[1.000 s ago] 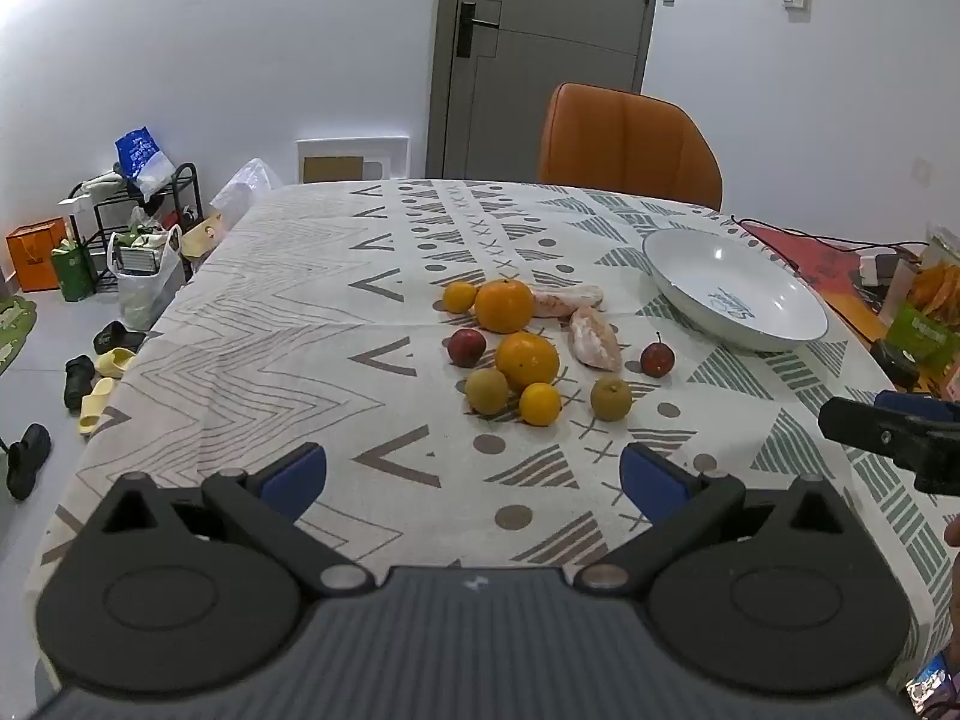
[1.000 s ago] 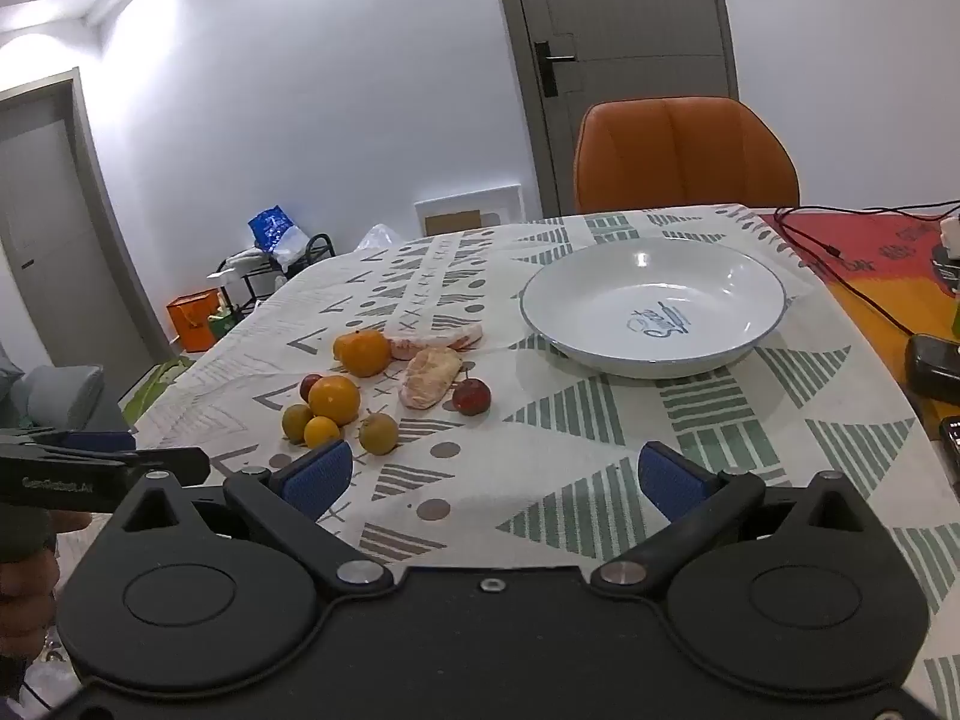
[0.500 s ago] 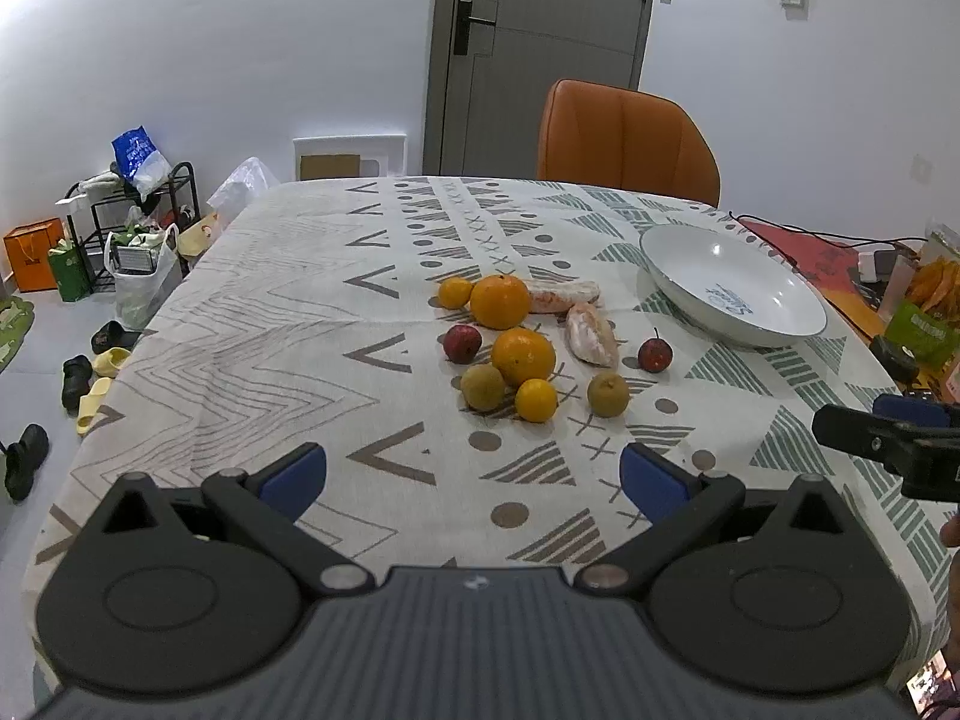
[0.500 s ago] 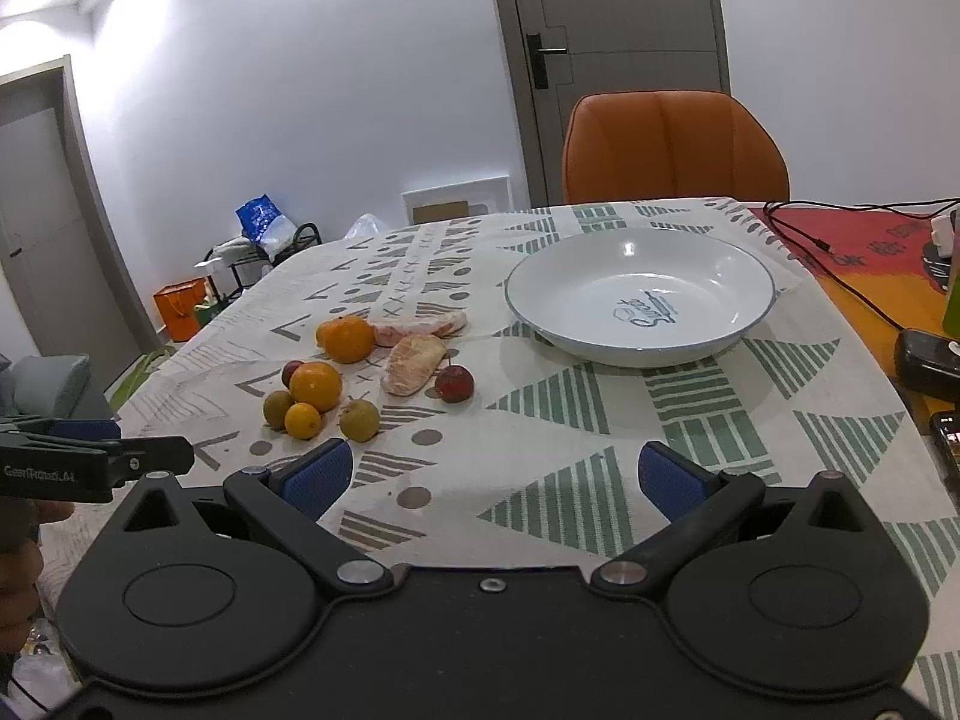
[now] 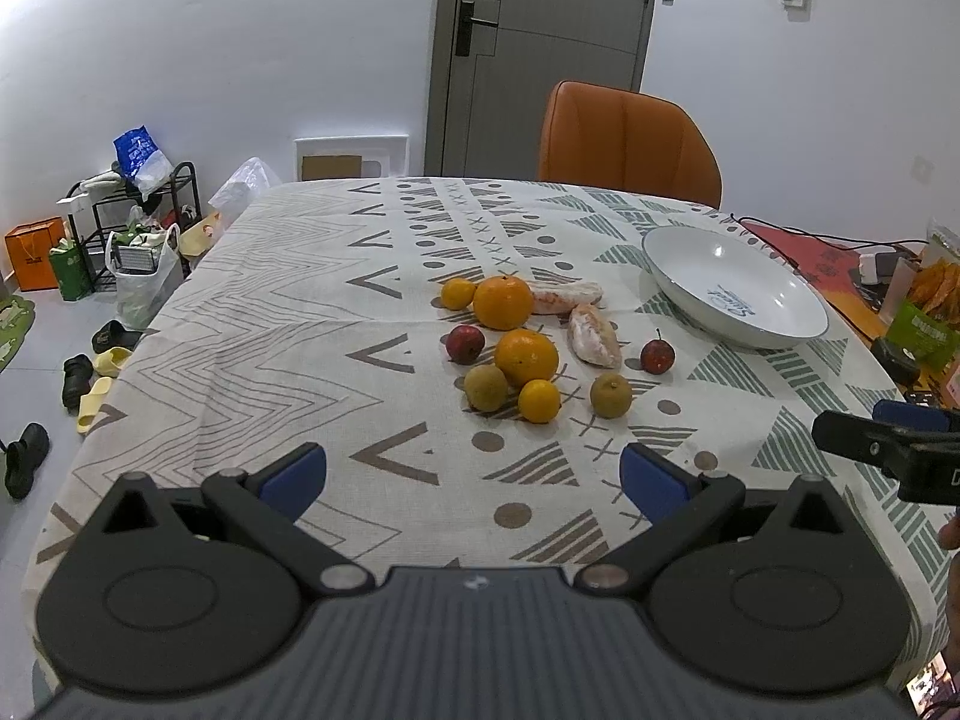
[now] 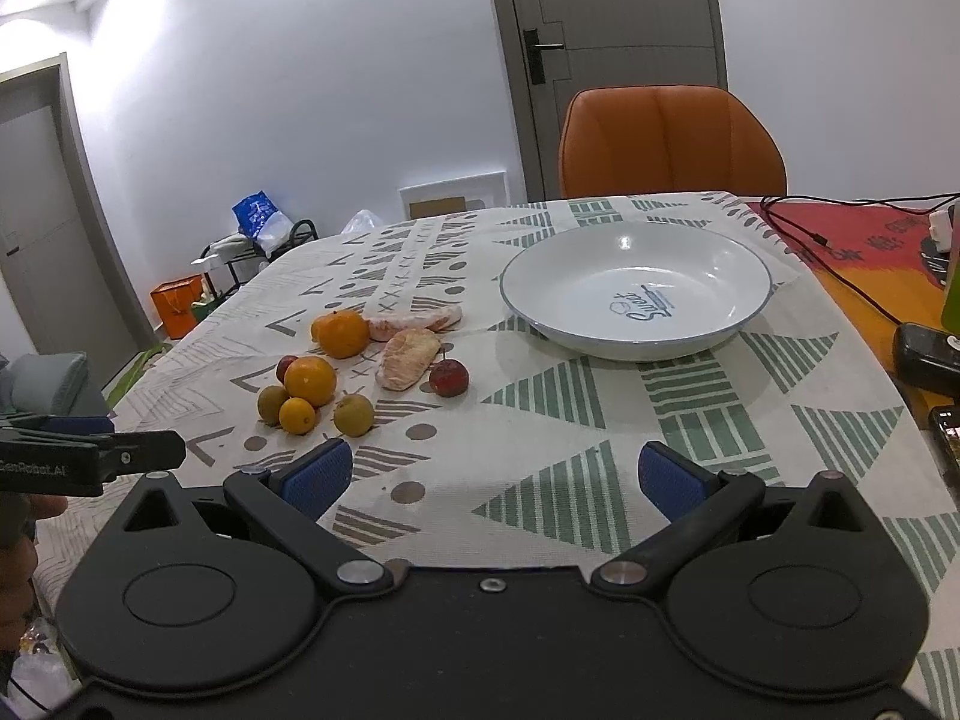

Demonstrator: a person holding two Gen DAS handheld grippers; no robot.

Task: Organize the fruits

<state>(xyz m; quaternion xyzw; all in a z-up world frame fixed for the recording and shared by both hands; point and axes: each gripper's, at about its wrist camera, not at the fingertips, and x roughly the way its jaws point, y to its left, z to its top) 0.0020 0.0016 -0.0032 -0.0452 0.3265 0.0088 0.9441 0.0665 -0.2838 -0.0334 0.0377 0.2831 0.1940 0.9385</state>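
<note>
Nearest, I am holding the left gripper (image 5: 474, 474) with its blue pads spread wide and nothing between them, hovering over the near edge of the patterned tablecloth (image 5: 288, 324). I am holding the right gripper (image 6: 491, 474) likewise, jaws apart and empty, above the green-triangle part of the cloth.

Mid-table, I am seeing the fruit cluster lying loose on the cloth:
- small orange (image 5: 539, 401), touching a large orange (image 5: 526, 357)
- two brownish-green round fruits (image 5: 486, 387) (image 5: 611, 396), one on either side of the small orange
- two small red fruits (image 5: 465, 344) (image 5: 657, 356)
- two peeled pinkish segments (image 5: 594, 335) (image 5: 567, 297)
- second large orange (image 5: 503, 302) with a small orange (image 5: 458, 293) just beside it

Farther right, the white plate (image 6: 540, 288) is sitting empty, well apart from the fruit. Beyond the table, an orange chair (image 5: 627, 147) is standing before a grey door (image 5: 543, 48).
</note>
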